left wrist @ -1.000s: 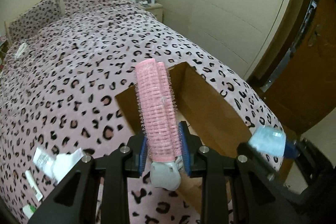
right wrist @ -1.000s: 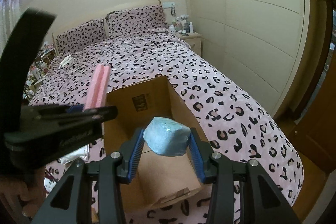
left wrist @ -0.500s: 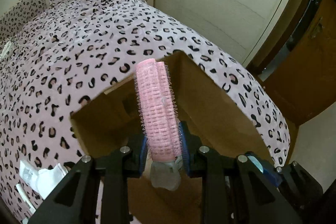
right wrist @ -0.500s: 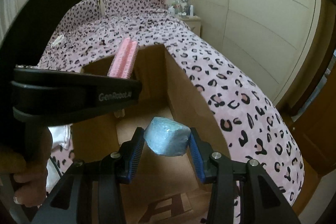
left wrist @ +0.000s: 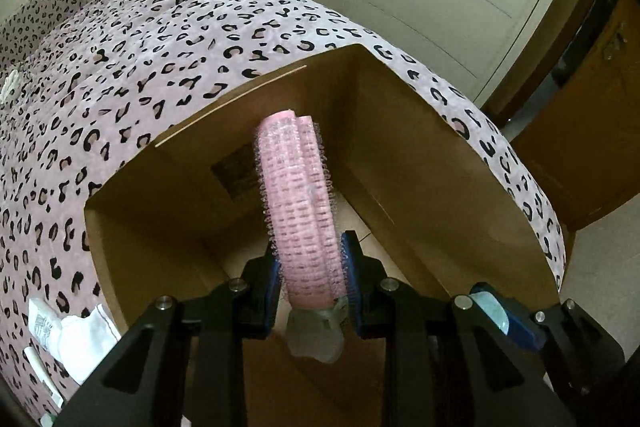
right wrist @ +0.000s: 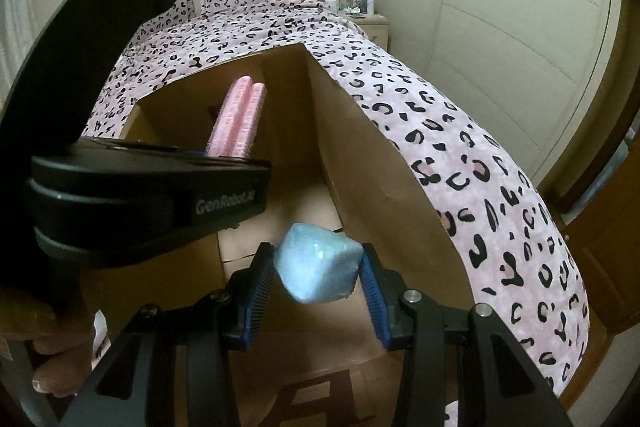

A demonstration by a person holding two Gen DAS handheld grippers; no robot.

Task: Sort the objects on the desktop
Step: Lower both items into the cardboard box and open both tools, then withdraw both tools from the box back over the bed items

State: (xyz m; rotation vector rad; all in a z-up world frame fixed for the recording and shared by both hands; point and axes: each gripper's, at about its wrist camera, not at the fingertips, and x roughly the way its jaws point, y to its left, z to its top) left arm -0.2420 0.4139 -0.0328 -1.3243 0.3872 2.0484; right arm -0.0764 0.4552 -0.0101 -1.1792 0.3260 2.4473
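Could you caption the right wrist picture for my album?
Right gripper holds a blue packet over an open cardboard box.

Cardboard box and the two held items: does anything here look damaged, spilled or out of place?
Nothing stands out. The cardboard box sits open on the bed; the left hand-held gripper grips the pink hair roller and the right hand-held gripper grips the blue packet over it.

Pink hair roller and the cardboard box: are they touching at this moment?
Cannot tell. In the left wrist view the pink hair roller, clamped in the left gripper, overlaps the cardboard box; neither view plainly shows contact or gap.
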